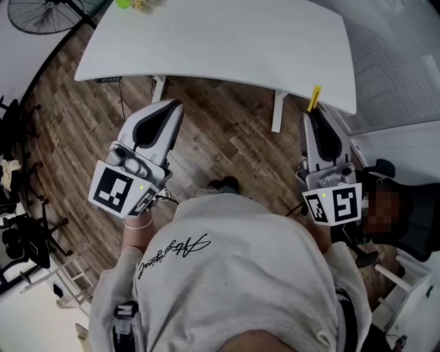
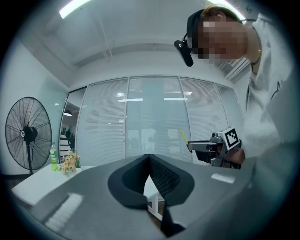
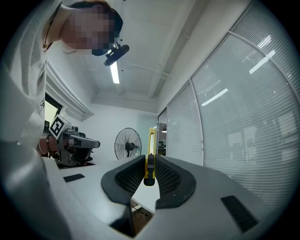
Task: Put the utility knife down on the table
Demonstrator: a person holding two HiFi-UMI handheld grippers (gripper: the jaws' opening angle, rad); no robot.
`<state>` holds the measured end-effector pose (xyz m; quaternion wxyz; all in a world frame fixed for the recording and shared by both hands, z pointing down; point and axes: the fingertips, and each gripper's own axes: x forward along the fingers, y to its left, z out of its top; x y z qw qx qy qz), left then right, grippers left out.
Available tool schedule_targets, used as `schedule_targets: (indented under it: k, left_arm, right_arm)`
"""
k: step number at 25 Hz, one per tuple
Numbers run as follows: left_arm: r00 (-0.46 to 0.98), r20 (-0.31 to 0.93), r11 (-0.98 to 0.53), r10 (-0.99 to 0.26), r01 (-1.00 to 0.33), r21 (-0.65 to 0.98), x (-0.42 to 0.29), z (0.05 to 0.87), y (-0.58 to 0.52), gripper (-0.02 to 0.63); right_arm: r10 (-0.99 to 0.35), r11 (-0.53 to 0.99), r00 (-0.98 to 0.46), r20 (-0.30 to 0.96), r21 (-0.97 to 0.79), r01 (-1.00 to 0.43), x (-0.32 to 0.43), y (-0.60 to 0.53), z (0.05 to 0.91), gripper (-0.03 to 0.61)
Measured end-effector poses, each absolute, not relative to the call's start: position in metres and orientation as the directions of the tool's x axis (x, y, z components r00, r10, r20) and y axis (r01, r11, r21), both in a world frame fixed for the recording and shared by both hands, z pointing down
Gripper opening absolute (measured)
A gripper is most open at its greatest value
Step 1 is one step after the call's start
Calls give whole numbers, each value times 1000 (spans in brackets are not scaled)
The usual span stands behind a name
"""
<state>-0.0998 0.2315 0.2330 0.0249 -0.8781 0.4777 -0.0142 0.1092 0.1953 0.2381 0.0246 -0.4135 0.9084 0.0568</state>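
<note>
Looking along our right gripper (image 3: 149, 164), we saw the utility knife (image 3: 151, 138) clamped there (overhead, only its yellow tip showed); our left gripper (image 2: 149, 159) was closed, empty, the table (image 1: 227, 34) ahead of both.

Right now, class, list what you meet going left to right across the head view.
Fan → left gripper, shut and empty → table leg → right gripper, shut on the knife.
</note>
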Motion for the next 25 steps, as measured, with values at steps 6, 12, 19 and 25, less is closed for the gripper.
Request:
schedule_targets:
  k: [6,12,19,25]
  left_arm:
    - [543,12,-542,-840,-837,-72,-98,232,232,-3]
    - [529,18,-529,-849,-846,-74,-101,233,231,-3]
    - [518,8,-518,-855,-854,-58,-101,232,231,-3]
    - [509,-10,-507,-861,-860,-59,-81,237,239,-3]
  right_arm:
    - [-741,658,-664,-106,86,-748,107,197,240,67]
    - [-733,666,-671,-114,82,-742,105,193,241,67]
    - [-732,666,-671,-116,86,-741,110,191,236,67]
    - [-725,674,-679,-116,87,-734,131,197,241,66]
